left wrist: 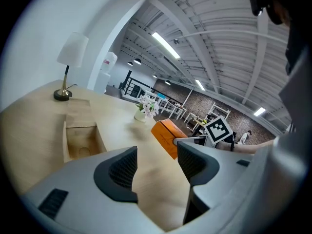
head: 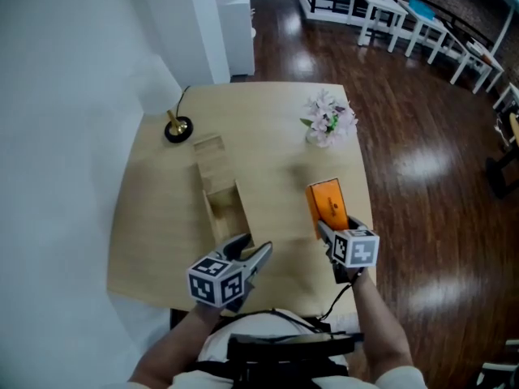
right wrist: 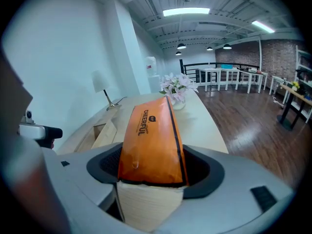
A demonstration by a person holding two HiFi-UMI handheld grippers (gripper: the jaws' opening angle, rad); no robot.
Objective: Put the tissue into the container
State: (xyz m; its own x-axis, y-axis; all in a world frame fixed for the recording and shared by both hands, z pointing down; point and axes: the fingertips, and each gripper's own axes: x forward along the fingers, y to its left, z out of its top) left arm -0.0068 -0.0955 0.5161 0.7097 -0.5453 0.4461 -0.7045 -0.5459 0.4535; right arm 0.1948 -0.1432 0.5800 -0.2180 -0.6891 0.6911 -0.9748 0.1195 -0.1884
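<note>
An orange tissue pack (head: 327,205) with a white end face sits between the jaws of my right gripper (head: 330,232), and the pads press its sides, so the gripper is shut on it. In the right gripper view the tissue pack (right wrist: 150,135) fills the gap and points away from me along the table. The container is a long wooden box (head: 225,209) with its sliding lid (head: 211,160) pushed back, and its inside (left wrist: 80,143) is bare. My left gripper (head: 256,256) hovers near the table's front edge, open, with nothing between its fingers (left wrist: 121,167).
A small brass lamp (head: 178,126) stands at the table's far left corner and a vase of pale flowers (head: 328,120) at the far right. The light wooden table (head: 162,233) borders a white wall on the left and dark wooden floor on the right.
</note>
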